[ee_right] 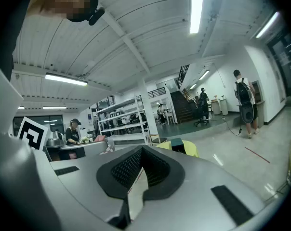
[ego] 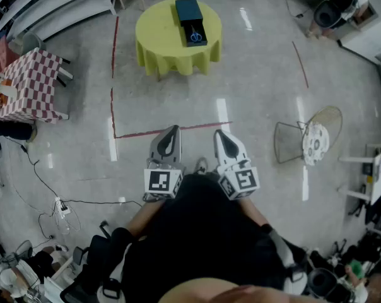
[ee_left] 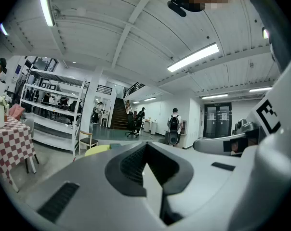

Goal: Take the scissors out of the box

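A dark box (ego: 189,16) lies open on a round yellow-green table (ego: 158,38) far ahead of me, and blue-handled scissors (ego: 195,36) lie in its near end. Both grippers are held close to my body, well short of the table. My left gripper (ego: 171,132) and right gripper (ego: 221,135) point towards it side by side, each shut with nothing in it. In the left gripper view the table (ee_left: 100,149) and box (ee_left: 115,146) show small beyond the closed jaws (ee_left: 146,148). The right gripper view shows the box (ee_right: 178,144) past its own shut jaws (ee_right: 141,150).
A red-and-white checked table (ego: 26,84) stands at the left, with shelving (ego: 58,2) behind it. A wire chair (ego: 310,141) stands at the right. Red tape lines (ego: 159,132) mark the floor between me and the table. Cables (ego: 58,201) trail at the lower left.
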The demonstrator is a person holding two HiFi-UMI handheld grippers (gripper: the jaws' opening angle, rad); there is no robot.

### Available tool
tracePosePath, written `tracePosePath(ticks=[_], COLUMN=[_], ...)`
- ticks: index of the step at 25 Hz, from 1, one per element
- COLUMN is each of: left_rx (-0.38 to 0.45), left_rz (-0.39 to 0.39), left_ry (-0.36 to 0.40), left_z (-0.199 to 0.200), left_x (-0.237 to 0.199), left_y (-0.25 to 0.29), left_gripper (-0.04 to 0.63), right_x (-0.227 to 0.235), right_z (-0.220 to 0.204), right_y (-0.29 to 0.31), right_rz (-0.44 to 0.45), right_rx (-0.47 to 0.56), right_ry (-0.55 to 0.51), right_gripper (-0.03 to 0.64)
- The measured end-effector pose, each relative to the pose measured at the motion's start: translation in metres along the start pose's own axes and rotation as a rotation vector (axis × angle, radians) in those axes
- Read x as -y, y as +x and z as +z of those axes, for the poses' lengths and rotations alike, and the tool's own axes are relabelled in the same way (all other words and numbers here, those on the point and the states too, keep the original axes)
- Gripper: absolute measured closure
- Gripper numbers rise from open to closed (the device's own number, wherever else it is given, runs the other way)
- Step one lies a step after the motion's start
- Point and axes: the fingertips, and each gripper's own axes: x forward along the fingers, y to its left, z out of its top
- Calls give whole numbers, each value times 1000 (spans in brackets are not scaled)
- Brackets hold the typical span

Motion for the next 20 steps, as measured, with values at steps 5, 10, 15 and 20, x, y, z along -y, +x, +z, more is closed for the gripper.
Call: tracePosePath(ticks=[5, 10, 15, 20], left_rx=[1, -1, -8, 7], left_rz=[-1, -6, -15, -19], left_ry=[-1, 2, 10, -6], left_z=[-1, 0, 0, 4], left_x=[-4, -8, -15, -32], left_y=[-1, -4, -11, -14], left_gripper=[603, 603, 601, 603], right_x=[-4, -11, -21, -33], right_z=[0, 2, -3, -7], right_y=[2, 5, 7, 17], right_rz=[1, -9, -9, -18], right_rx=[7, -1, 1, 3], right_ry=[-10, -14, 4, 2], right_gripper=[618, 618, 618, 618])
